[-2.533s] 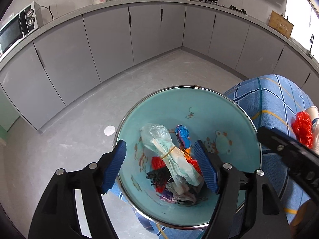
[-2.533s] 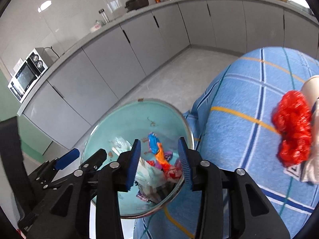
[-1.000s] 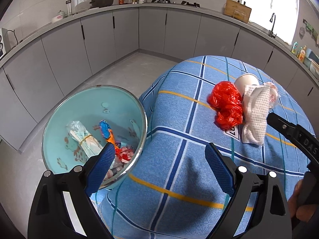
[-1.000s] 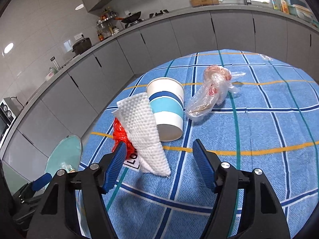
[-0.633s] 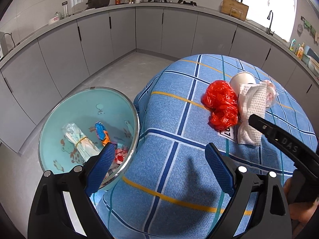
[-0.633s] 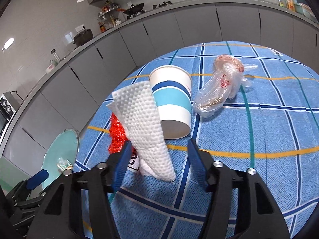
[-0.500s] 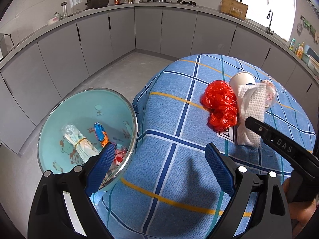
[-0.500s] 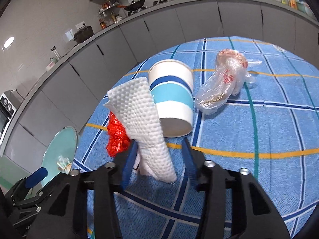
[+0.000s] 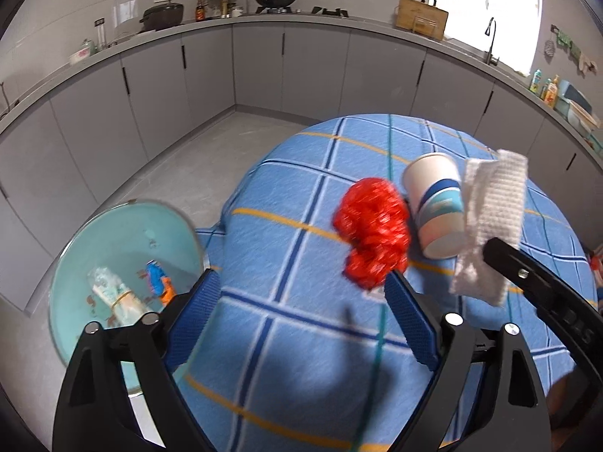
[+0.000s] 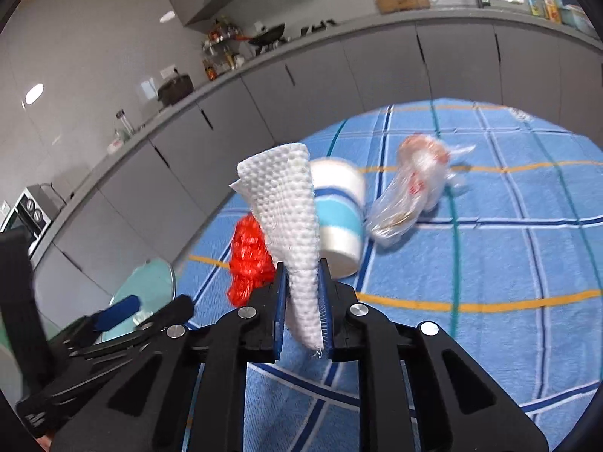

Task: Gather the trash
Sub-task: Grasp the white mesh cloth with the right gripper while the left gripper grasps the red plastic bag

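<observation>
My right gripper (image 10: 303,301) is shut on a white paper towel (image 10: 290,222) and holds it up above the blue checked table (image 10: 490,263); the towel also shows in the left wrist view (image 9: 490,222). A red plastic wad (image 9: 373,233), a tipped paper cup (image 9: 437,203) and a clear plastic bag (image 10: 410,196) lie on the table. My left gripper (image 9: 301,320) is open and empty over the table's near edge. A teal bin (image 9: 124,233) with several pieces of trash stands on the floor to its left.
Grey kitchen cabinets (image 9: 264,64) curve around the room, with a pot, a wok and bottles on the counter. A microwave (image 10: 34,207) stands at the far left. The grey floor (image 9: 188,162) lies between the table and the cabinets.
My right gripper has closed on the paper towel and lifted it off the cup. My left gripper stayed open and shifted slightly toward the table.
</observation>
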Demonstrator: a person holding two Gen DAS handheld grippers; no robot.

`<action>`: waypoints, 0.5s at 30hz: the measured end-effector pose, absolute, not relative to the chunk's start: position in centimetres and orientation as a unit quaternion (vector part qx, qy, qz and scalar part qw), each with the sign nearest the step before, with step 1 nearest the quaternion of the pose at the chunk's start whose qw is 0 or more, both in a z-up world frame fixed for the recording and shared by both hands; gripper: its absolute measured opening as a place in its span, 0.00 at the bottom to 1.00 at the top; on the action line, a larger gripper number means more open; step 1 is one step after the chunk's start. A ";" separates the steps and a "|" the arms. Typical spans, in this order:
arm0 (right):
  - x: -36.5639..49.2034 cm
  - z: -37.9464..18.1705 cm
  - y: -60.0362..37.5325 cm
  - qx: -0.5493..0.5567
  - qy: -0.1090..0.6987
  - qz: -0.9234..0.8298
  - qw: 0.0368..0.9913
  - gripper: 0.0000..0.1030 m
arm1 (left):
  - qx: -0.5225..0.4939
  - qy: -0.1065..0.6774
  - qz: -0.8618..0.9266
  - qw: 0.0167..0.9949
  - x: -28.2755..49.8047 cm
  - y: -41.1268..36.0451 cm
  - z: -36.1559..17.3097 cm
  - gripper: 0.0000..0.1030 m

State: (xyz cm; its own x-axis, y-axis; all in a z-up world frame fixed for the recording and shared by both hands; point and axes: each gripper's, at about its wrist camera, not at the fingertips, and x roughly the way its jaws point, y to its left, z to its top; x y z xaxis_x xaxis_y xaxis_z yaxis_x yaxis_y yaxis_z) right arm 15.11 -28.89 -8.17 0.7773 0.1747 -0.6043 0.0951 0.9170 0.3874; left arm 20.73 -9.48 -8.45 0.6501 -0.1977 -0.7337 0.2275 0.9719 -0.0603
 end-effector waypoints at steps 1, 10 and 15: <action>14.8 -7.9 -29.4 0.204 0.326 0.014 0.923 0.16 | 0.019 0.401 -0.120 0.908 21.0 -9.9 -8.5 0.80; 14.4 -8.4 -32.4 0.222 0.322 -0.028 0.920 0.16 | 0.029 0.409 -0.143 0.901 23.4 -14.8 -9.7 0.66; 14.0 -8.4 -33.3 0.231 0.320 -0.032 0.918 0.16 | 0.025 0.430 -0.138 0.892 24.6 -15.7 -11.5 0.54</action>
State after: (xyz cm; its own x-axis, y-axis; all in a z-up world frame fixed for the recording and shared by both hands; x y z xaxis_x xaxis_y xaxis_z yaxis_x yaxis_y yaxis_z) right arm 14.05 -33.34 -8.45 0.7925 0.0884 -0.6034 0.2072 0.8915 0.4027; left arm 24.61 -15.71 -11.51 0.5920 -0.2239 -0.7742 0.2669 0.9609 -0.0739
